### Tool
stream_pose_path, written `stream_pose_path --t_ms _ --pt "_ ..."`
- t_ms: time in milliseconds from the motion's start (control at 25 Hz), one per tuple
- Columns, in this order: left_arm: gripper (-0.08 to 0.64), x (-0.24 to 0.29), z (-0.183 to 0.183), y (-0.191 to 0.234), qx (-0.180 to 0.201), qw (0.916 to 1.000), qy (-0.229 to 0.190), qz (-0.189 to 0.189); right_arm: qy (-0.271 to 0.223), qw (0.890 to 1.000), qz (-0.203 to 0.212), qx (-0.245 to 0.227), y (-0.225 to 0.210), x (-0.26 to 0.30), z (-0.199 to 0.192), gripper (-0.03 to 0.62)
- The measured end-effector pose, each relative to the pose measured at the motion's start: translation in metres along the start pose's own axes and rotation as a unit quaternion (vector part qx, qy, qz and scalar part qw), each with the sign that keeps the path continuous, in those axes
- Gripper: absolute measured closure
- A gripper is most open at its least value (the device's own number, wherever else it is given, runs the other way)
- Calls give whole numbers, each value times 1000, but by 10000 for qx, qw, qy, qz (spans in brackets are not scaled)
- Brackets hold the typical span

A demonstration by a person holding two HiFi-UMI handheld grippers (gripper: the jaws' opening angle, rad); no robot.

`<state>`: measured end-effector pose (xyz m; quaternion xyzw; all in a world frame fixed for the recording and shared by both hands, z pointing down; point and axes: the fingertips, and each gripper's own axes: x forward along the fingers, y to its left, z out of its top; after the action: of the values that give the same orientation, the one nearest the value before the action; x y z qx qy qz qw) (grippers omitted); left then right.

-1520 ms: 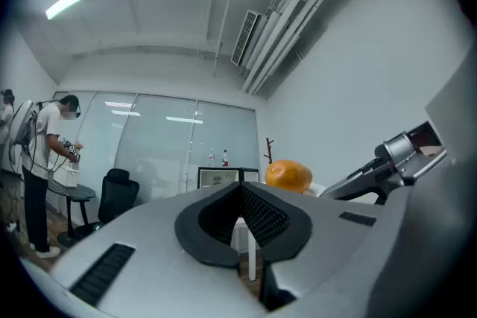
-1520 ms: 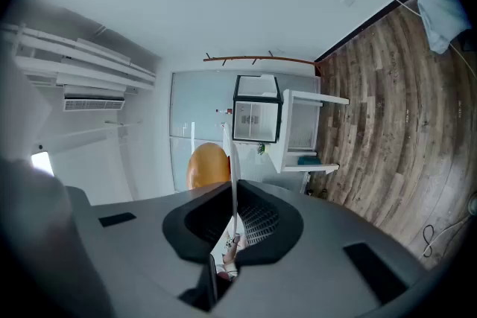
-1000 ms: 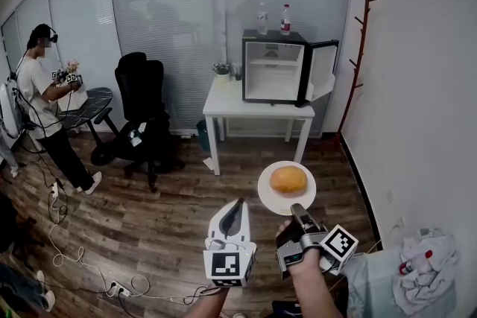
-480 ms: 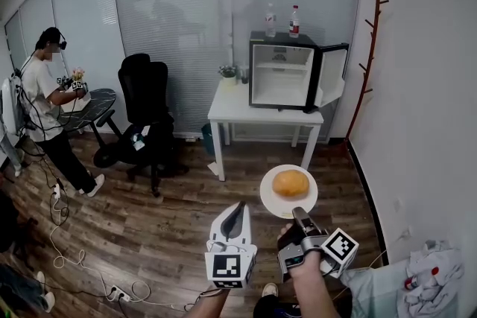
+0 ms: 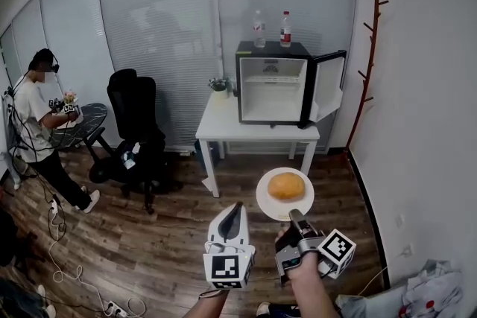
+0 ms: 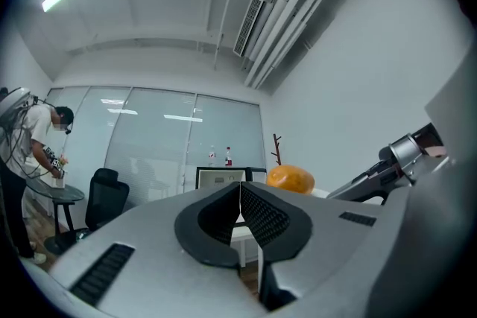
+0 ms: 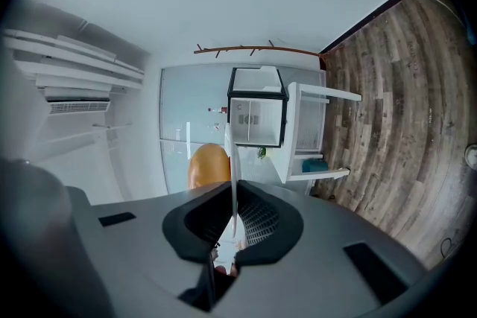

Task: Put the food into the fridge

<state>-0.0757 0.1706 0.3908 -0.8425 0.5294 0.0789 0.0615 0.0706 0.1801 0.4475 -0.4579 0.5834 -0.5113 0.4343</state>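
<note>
An orange-brown bun (image 5: 286, 185) lies on a white plate (image 5: 266, 202). My right gripper (image 5: 293, 217) is shut on the plate's near rim and holds it level in the air. In the right gripper view the plate (image 7: 234, 160) shows edge-on between the pads, with the bun (image 7: 208, 164) to its left. My left gripper (image 5: 235, 213) hangs beside it, shut and empty; its view shows the jaws (image 6: 240, 199) touching and the bun (image 6: 291, 179) off to the right. The small black fridge (image 5: 274, 82) stands on a white table (image 5: 257, 132) ahead, its door (image 5: 327, 86) swung open to the right.
Two bottles (image 5: 285, 29) stand on top of the fridge. A black office chair (image 5: 136, 123) is left of the table, and a person (image 5: 37, 126) works at a small table at far left. A wooden coat rack (image 5: 367, 78) leans by the right wall. Cables lie on the wood floor (image 5: 82, 272).
The view has shifted, and the fridge and table now sit a little more to the left and closer. Both grippers keep their pose, the plate and bun still held.
</note>
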Motion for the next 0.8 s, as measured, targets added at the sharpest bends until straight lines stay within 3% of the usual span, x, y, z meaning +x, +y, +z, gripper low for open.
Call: stream_pose_path --t_ms 360,800 --pt "532 93 -16 -16 57 9999 2 140 84 10000 29 38 -8 66 69 554" --pt "532 160 -44 2 30 9999 64 102 130 9998 -88 112 -30 132 89 554"
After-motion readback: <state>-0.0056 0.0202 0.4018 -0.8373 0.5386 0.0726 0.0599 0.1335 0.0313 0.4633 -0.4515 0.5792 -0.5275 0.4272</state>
